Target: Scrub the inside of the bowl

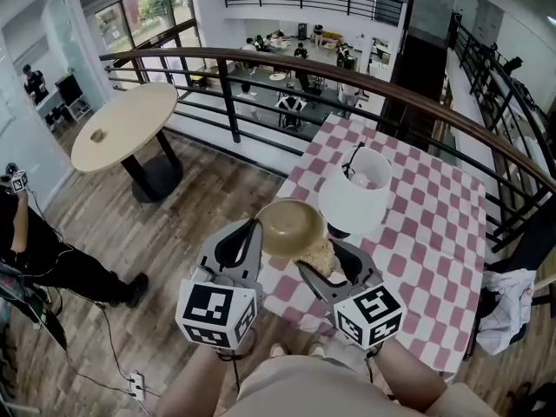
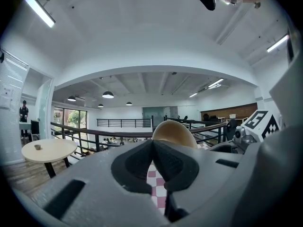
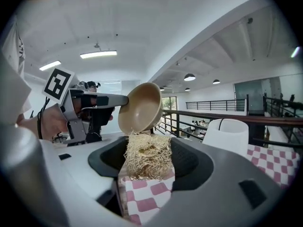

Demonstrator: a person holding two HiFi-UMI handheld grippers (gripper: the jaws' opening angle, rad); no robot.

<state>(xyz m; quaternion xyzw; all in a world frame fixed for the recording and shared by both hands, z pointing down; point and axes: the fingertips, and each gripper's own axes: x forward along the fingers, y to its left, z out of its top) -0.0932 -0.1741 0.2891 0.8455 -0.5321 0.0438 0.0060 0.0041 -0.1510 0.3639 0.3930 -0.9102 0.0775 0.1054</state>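
A tan bowl (image 1: 291, 226) is held in the air over the near edge of a table (image 1: 434, 259) covered with a pink-and-white checked cloth. The bowl is gripped by the left gripper (image 1: 253, 231), which reaches it from 8 o'clock in the head view. In the left gripper view its dark pads are seen pressed together on the bowl's rim, with the rounded outside of the bowl rising just behind them.

The bowl is tipped on its side. In the right gripper view its hollow is turned toward the camera and slightly downward.

A straw-coloured scrubbing pad (image 3: 147, 156) is clamped between the jaws of the right gripper (image 1: 320, 257). The pad stands upright between the two pads and fills the gap. In the head view it is seen at 5 o'clock of the bowl. Its frayed top edge reaches the bowl's lower rim. Whether it presses on the inner wall cannot be told.

A white lamp (image 1: 354, 200) with a black cord is standing on the checked cloth at 1 o'clock of the bowl, close behind it. A round pale table (image 1: 126, 126) is seen on the wooden floor at 10 o'clock, well apart. A dark curved railing (image 1: 261, 59) runs behind both tables.
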